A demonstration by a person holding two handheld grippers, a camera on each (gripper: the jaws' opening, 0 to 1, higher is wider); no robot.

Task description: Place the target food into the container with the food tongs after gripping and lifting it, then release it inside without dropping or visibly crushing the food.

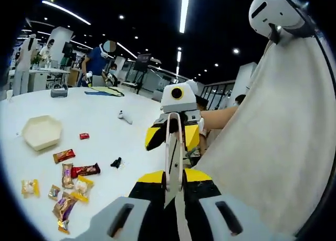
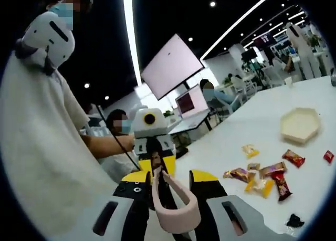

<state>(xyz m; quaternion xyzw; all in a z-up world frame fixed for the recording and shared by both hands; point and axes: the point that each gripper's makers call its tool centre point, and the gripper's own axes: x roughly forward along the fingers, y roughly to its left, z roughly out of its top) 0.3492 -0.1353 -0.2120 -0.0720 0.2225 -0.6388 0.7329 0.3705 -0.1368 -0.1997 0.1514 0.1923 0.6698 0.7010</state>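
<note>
Both grippers (image 1: 174, 186) (image 2: 170, 191) clamp tongs (image 2: 176, 212); snacks (image 1: 71, 180) at 9 o'clock, container (image 1: 42, 132) beyond. Approach low, squeeze gently.

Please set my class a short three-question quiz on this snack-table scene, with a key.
1. True or false: the hexagonal container holds food.
2. What sits between the jaws of the right gripper? A. food tongs B. a red candy C. a cup
3. Fill in: the wrapped snacks lie loose on the white ___.
Key: 1 false; 2 A; 3 table.
</note>
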